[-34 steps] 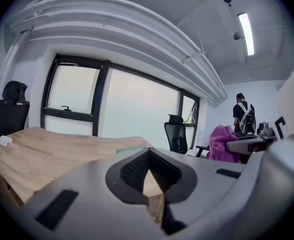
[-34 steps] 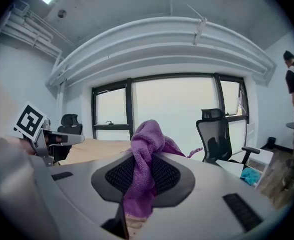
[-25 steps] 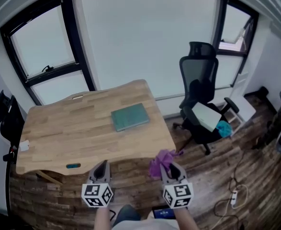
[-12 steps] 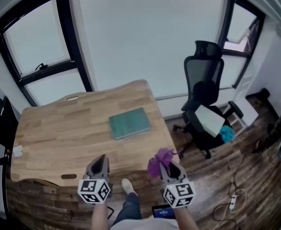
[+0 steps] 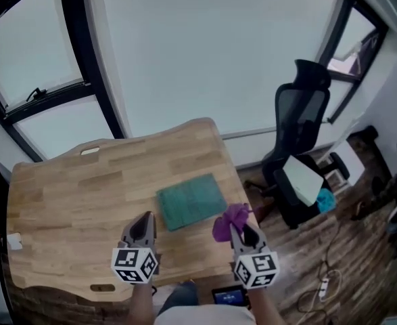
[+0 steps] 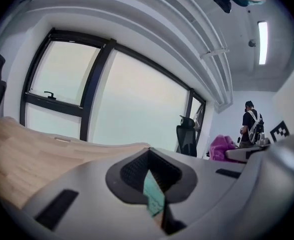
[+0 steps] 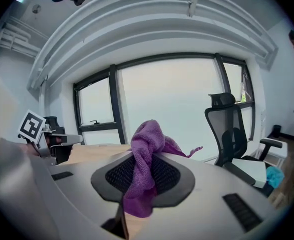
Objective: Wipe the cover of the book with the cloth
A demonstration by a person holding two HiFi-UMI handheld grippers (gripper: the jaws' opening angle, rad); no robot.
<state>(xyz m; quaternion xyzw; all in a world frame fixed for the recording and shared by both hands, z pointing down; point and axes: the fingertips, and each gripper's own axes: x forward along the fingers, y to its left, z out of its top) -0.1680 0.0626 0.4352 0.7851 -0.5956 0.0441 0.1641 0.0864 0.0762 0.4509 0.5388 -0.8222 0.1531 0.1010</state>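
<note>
The left gripper (image 5: 143, 222) has its jaws pressed together with nothing caught in them; in the left gripper view (image 6: 149, 170) only a thin teal sliver of the book (image 6: 154, 198) shows through the slit below the pads. It hovers over the desk (image 5: 69, 202) close to the near edge, left of the book and apart from it. The right gripper (image 5: 242, 232) is clamped on the purple cloth (image 5: 229, 220), which in the right gripper view bunches up above the jaws (image 7: 148, 139) and hangs down between them. That gripper sits over the desk's near right corner, the cloth just beside the book's near right corner; whether they touch cannot be told. The teal book (image 5: 191, 200) lies flat and closed on the desk's right half, nearer the near edge than the far one. A black mesh office chair (image 5: 305, 134) stands on the wooden floor off the desk's right edge, with a white pad (image 5: 301, 179) on its seat. Large dark-framed windows (image 5: 205, 53) rise behind the far edge.
</note>
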